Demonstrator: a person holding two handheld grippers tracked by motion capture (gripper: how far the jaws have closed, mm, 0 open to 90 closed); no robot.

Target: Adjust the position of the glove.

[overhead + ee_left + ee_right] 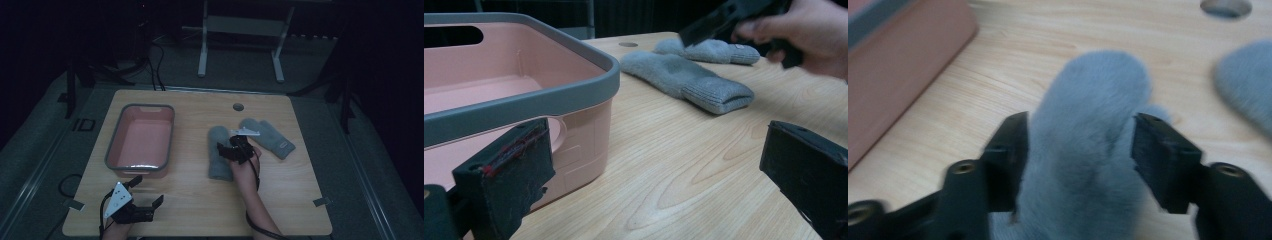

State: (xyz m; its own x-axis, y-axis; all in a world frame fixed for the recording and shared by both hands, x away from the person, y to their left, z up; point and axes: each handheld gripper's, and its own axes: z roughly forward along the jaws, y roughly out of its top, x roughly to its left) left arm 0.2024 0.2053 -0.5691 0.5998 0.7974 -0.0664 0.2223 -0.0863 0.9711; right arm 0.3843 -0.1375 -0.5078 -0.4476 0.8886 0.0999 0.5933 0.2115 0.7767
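The left gripper (145, 192) rests at the near left corner of the bench (200, 210), its fingers (506, 172) spread with nothing between them, just in front of the pink bin (140, 141). Farther in, the right gripper (231, 148) sits over the near mitten (218, 160), which lies flat at mid-bench, right of the bin; the far mitten (270, 136) lies beside it, angled away. The right fingers (1010, 160) stand apart on either side of the mitten, not pinching it. To take it well, I'd judge the fingers should drop lower and close across the thick middle, so the wool bunches rather than slips, then lift clear of the rim before crossing to the bin

The right gripper view shows the wool between the fingers; the high view hides that under the hand. The left gripper view shows the mitten's ribbed cuff (719, 97) and the bin's height
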